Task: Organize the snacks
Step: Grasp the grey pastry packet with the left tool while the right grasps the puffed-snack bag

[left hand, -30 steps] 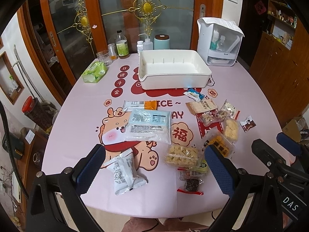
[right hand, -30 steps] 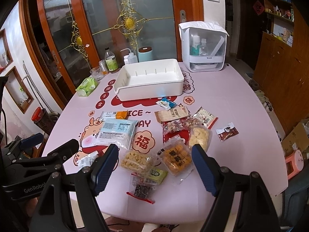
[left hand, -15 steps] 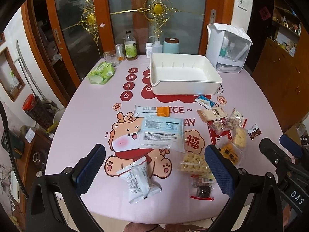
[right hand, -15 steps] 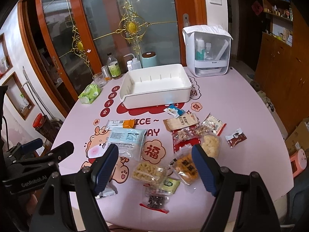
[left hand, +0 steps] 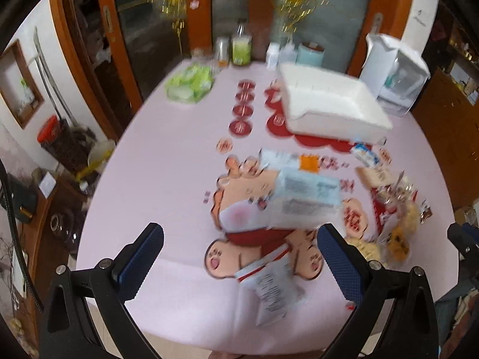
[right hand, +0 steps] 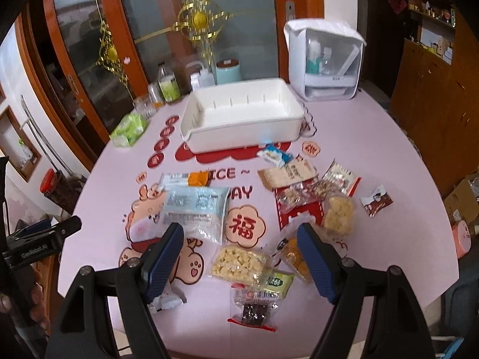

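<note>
Snack packets [right hand: 239, 264], loose on pink tabletop [right hand: 374, 155], near side of empty white bin [right hand: 242, 119]; left claw [left hand: 239, 261] and right claw [right hand: 239, 254] both wide, holding nothing

Left hand-held gripper [left hand: 239, 258] has swung leftward over the table [left hand: 167, 179]

This is a home, most likely a dining room. A round table [right hand: 389, 149] with a pink cartoon-printed cover stands before wooden-framed glass doors [right hand: 239, 30] hung with gold ornaments [right hand: 199, 19]. At the far edge of the table stand bottles [right hand: 169, 85], a glass [right hand: 143, 104] and a white countertop cabinet [right hand: 324, 62] holding toiletries. Wooden cupboards [right hand: 434, 95] and cluttered shelves [right hand: 431, 3] line the right wall; a cardboard box [right hand: 462, 200] sits on the floor at the right.
</note>
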A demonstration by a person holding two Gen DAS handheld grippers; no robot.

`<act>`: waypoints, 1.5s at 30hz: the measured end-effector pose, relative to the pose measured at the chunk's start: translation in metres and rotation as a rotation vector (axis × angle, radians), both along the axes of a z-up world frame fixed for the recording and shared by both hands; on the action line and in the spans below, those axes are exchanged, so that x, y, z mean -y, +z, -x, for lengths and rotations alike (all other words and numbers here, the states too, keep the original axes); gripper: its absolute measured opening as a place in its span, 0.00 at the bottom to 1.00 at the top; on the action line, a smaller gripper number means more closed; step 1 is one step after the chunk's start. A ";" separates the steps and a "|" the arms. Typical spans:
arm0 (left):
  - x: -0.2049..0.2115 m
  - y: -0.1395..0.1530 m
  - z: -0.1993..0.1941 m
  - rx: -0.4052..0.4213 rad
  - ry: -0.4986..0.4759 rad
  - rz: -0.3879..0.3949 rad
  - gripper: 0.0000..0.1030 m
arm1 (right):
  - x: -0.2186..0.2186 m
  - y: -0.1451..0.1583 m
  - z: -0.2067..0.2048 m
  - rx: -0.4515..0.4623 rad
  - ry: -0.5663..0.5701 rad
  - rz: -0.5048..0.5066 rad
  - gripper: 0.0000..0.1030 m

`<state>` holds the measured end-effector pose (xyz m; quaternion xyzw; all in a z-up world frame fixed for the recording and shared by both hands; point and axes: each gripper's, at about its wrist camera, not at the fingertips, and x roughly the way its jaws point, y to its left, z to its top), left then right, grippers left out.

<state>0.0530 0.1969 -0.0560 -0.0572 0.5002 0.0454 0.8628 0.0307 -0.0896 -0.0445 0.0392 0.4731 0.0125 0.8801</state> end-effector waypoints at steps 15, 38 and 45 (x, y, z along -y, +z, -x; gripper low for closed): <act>0.013 -0.128 -0.008 -0.376 -0.137 0.235 0.99 | -0.026 -0.127 -0.012 -0.173 0.501 0.180 0.76; 0.049 -0.197 -0.008 -0.463 0.085 0.331 0.93 | -0.039 -0.194 -0.039 -0.302 0.887 0.297 0.63; 0.056 -0.178 -0.002 -0.396 0.102 0.300 0.49 | -0.024 -0.173 -0.033 -0.255 0.794 0.213 0.59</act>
